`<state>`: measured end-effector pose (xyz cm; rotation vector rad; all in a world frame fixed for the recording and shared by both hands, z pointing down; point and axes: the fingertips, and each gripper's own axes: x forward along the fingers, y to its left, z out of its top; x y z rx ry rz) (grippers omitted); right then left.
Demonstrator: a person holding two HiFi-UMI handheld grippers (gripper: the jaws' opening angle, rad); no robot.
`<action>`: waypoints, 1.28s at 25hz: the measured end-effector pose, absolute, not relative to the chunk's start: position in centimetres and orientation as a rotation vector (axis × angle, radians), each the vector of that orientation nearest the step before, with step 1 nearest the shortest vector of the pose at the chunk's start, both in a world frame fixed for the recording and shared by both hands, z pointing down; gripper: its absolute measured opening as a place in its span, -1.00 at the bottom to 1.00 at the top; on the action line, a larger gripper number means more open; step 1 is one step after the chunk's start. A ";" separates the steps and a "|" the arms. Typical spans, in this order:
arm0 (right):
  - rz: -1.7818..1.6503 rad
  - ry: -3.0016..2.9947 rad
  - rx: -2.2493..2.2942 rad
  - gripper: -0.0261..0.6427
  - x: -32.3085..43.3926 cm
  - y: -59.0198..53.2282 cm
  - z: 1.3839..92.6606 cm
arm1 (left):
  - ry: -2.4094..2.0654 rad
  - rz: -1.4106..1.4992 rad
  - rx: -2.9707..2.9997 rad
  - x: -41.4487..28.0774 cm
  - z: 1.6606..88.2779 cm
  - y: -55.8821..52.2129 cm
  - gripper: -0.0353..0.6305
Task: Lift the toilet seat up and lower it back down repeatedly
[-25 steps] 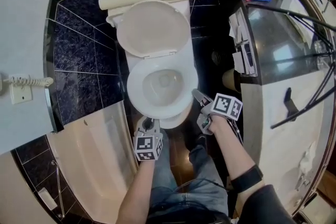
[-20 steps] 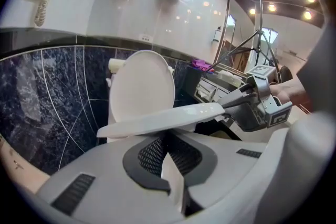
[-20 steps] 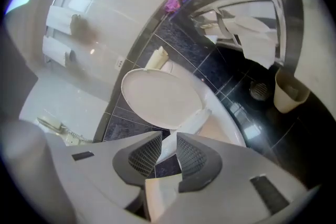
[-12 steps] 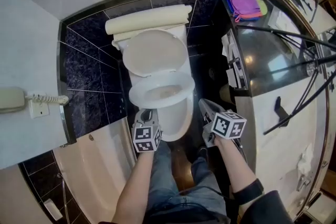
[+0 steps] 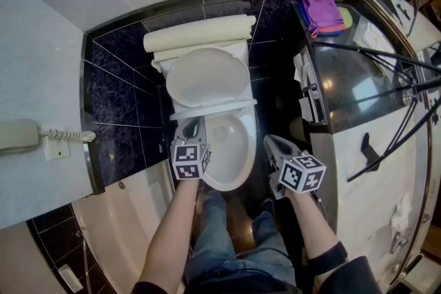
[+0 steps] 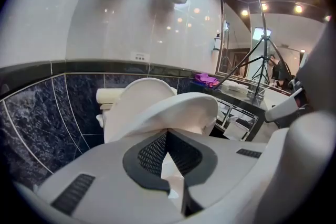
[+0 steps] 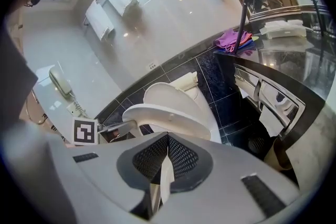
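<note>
Marker-cubed white grippers (image 5: pixel 193 127) (image 5: pixel 271 142), blue jeans (image 5: pixel 220 244)

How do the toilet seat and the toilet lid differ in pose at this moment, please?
The toilet lid stands upright against the tank, while the toilet seat is only half raised, tilted above the bowl. The left hand-held gripper is at the seat's edge; no hand-held gripper is at the lid. Both are white and attached at the back of the bowl.

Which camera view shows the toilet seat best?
The right gripper view: the toilet seat shows side-on, clearly tilted partway up. The head view foreshortens it from above; the left gripper view half hides it.
</note>
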<state>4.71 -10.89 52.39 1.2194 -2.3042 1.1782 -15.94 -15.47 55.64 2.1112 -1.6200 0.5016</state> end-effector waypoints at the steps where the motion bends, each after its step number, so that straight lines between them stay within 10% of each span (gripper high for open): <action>1: 1.176 -2.304 1.220 -0.87 4.7 -10.9 52.3 | -1.623 0.505 2.119 -16.1 55.5 -16.1 -0.89; 32: 1.033 -2.339 1.157 -0.87 3.1 -11.5 50.5 | -1.645 0.628 2.136 -19.4 53.8 -20.4 -0.89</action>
